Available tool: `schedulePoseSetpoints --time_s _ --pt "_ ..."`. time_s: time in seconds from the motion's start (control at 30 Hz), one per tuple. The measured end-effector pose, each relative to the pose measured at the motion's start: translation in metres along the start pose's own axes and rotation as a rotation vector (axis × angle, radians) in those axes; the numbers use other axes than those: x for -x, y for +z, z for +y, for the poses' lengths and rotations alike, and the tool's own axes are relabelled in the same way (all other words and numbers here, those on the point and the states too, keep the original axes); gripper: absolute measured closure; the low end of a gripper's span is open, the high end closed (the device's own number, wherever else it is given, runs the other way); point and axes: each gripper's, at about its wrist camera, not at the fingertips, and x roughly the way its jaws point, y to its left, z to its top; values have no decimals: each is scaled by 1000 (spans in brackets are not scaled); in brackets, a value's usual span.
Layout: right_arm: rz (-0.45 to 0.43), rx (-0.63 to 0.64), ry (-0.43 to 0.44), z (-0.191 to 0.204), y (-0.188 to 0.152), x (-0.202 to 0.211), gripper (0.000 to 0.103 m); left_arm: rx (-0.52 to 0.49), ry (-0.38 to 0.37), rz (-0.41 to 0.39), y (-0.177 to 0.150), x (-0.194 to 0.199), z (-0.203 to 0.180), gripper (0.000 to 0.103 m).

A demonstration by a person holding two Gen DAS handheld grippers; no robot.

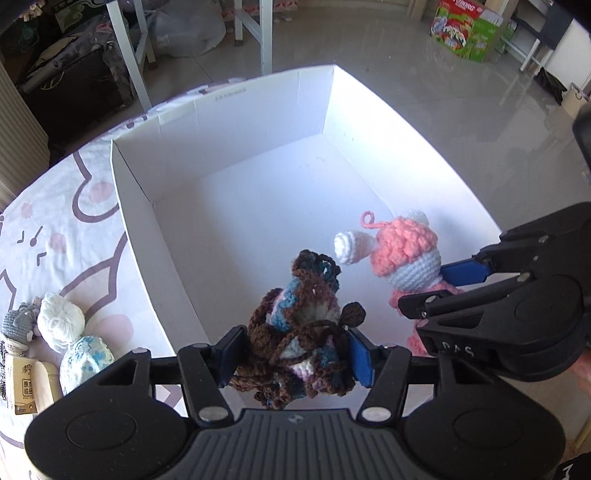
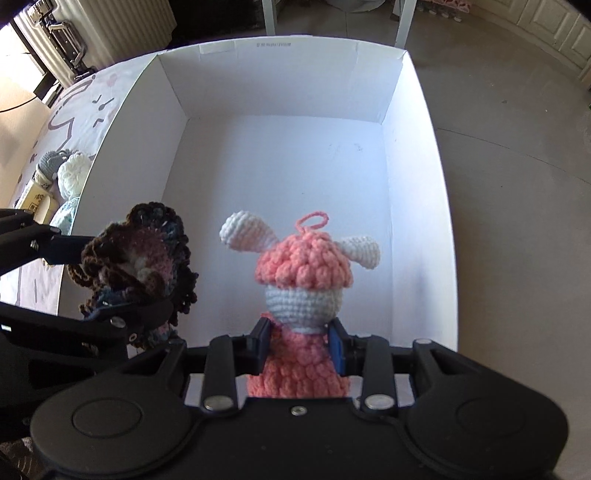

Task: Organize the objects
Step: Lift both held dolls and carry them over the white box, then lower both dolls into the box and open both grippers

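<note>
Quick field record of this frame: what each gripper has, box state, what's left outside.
left gripper: shut on brown-blue crochet piece, over the box
right gripper: shut on pink-white crochet doll, over the box
white box: open top, floor bare in both views
outside box: white yarn ball, blue-patterned ball, grey crochet item on the patterned cloth

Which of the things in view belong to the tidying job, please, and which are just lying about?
Job:
- brown-and-blue crocheted yarn toy, in left tongs
- pink-and-white crocheted doll, in right tongs
- open white cardboard box
- white yarn ball, possibly next

Lying about:
- green-and-red printed carton
- silver metal suitcase
</note>
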Motion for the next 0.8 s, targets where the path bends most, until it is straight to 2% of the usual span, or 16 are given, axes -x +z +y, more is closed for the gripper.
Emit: schedulePoseSetpoints --time_s 0.33,0.6,0.8 --pt "60 -12 -12 6 1 -19 69 -32 25 62 -5 -23 -1 41" --pt "54 -42 -2 4 -1 -17 73 -27 11 62 -6 -25 -1 40" --pt "53 -51 -9 4 -4 -16 72 -18 10 63 -6 -26 -2 35"
